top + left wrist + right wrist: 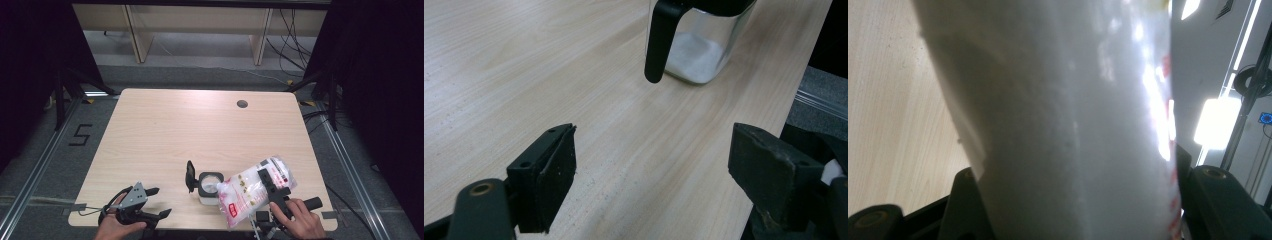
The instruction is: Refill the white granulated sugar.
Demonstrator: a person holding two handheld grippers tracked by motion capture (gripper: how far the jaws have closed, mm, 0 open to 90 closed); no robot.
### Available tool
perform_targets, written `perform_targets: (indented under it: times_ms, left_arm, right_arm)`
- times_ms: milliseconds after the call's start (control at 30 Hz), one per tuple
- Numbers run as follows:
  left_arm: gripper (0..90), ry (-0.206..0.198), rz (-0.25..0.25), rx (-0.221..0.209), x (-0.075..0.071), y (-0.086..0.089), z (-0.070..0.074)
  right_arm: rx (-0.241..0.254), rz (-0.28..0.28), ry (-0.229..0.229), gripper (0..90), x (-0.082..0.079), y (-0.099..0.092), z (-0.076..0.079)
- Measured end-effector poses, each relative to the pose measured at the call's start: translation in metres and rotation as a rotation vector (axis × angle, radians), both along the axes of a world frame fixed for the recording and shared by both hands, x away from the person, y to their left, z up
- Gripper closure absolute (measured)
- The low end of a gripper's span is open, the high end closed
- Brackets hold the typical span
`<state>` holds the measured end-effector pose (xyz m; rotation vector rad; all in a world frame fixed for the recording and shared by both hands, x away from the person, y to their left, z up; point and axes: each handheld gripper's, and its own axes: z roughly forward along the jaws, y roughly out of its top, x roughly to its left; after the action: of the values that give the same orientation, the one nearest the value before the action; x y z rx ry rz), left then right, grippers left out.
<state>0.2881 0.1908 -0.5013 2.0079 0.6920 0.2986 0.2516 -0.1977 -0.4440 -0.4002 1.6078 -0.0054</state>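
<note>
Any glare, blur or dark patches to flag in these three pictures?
High view: sharp, evenly lit table, black surroundings at both sides. Left gripper view: table in focus, near jaws soft. Right gripper view: the bag sits too close, blurred, with glare streaks and blown-out ceiling lights at right.

Clamped between the two black jaws of the right gripper [1075, 200]: a clear plastic bag [1063, 115] of white granules, with red print down its right edge. Light wooden table [893, 100] at left. Bright lights glaring at right.
</note>
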Motion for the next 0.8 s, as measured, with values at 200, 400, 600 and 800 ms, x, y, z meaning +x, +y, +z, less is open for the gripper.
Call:
perform_targets:
  times_ms: [200, 400, 600, 800]
  left_arm:
    - [18.9, 0.010, -0.009, 0.026, -0.0005, 0.0015, 0.0019]
    - [18.9, 0.017, 0.006, 0.012, -0.0014, 0.0010, 0.0015]
    - [19.0, 0.015, 0.001, 0.034, -0.0017, 0.0024, 0.0020]
    - [19.0, 0.007, 0.005, 0.019, -0.0022, 0.0009, 0.0009]
  right_arm:
    - [-0.009, 0.004, 0.002, 46.2, 0.0008, 0.0006, -0.0014]
    - [-0.009, 0.003, 0.005, 46.2, 0.0012, 0.0007, -0.0019]
    - [0.023, -0.019, 0.030, 46.2, 0.0015, -0.0003, -0.0078]
    - [0.001, -0.009, 0.028, 46.3, 0.0032, -0.0008, -0.0059]
